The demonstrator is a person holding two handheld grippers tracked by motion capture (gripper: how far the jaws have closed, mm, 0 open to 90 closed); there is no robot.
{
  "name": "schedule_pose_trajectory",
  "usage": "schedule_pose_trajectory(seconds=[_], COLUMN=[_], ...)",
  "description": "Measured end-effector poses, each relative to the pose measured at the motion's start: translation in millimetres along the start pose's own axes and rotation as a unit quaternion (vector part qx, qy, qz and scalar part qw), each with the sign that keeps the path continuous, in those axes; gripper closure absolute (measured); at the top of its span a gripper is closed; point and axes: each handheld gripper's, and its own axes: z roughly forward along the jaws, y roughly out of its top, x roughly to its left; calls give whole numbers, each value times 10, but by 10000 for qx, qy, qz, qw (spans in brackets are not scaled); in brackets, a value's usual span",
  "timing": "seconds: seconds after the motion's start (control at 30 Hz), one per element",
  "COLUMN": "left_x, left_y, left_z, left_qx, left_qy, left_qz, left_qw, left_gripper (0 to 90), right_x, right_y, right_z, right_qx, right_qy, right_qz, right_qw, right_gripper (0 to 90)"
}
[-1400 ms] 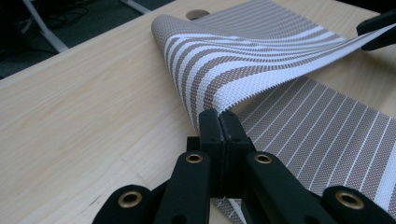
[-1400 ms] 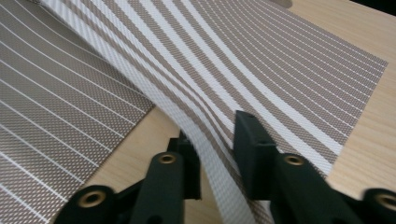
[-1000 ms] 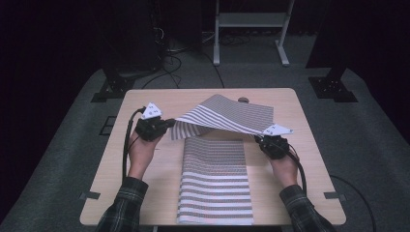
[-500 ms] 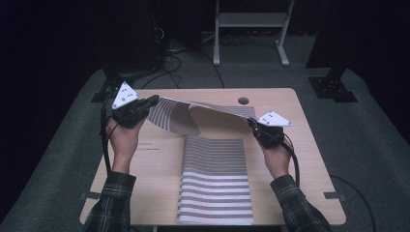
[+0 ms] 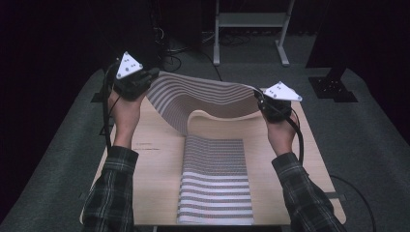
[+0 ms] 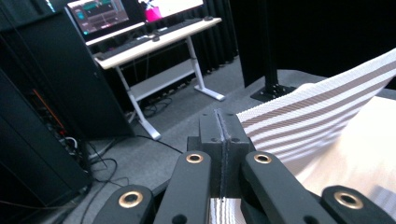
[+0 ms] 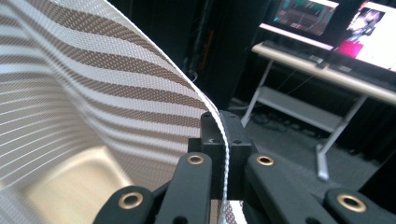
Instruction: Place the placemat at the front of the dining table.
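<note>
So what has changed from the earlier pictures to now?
Both grippers, left and right, rose and carried the far edge of the striped cloth higher above the table, so more of it hangs in the air. Both stay shut on the cloth corners; its near end still lies flat.

Dark room, black curtains [image 6: 299,28]; grey carpet [image 5: 367,145]; white-legged desk [image 6: 159,35] with lit monitors [image 6: 100,14]; light wooden table [image 5: 159,159]; floor cables [image 6: 107,158]

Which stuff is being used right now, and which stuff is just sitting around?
Being used:
striped cloth
left tool, clamped on it
right tool, clamped on it
table

Just sitting around:
desk with screens
stand behind the table
</note>
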Motion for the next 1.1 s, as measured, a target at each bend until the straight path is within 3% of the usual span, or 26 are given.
schedule_pose_trajectory(seconds=[0.13,0.23,0.37,0.43,0.47,0.6,0.67,0.73,0.83,0.93,0.97,1.0,1.07,1.1], left_x=[100,106,0,-33,-94,-200,-302,-331,-361,-458,-458,-490,-504,-534], left_y=[139,147,-75,-143,-266,-405,-556,-673,-754,-931,-931,-1027,-1072,-1147], left_z=[130,155,172,168,131,67,5,-21,-25,33,33,81,105,143], left_qx=[-185,-245,-168,-182,-333,-275,-192,-165,-135,158,158,282,327,395], left_qy=[108,108,-63,-136,-281,-393,-449,-571,-684,-788,-788,-844,-865,-910], left_qz=[102,114,208,157,61,18,52,-55,-142,-103,-103,-133,-175,-207], left_qw=[9997,9996,9996,9996,9990,9988,9988,9982,9975,9967,9967,9959,9956,9949], left_gripper=[900,900,900,900,900,900,900,900,900,900,900,900,900,900], right_x=[-75,-83,-88,-90,-93,-73,-17,-4,7,13,13,4,2,8], right_y=[123,128,-22,-81,-222,-357,-504,-588,-724,-859,-859,-945,-975,-1063], right_z=[80,97,77,69,38,-22,-80,-88,-89,-61,-61,-22,-3,52], right_qx=[-122,-162,-73,-7,74,116,313,448,605,764,764,884,946,1113], right_qy=[-96,-111,-103,-79,-18,123,287,340,426,451,451,502,529,577], right_qz=[81,114,73,94,107,140,27,-10,-6,16,16,60,79,111], right_qw=[9998,9997,9999,9999,9999,9998,9991,9984,9973,9961,9961,9948,9941,9920], right_gripper=[897,896,896,896,895,895,894,894,893,893,893,892,892,892])
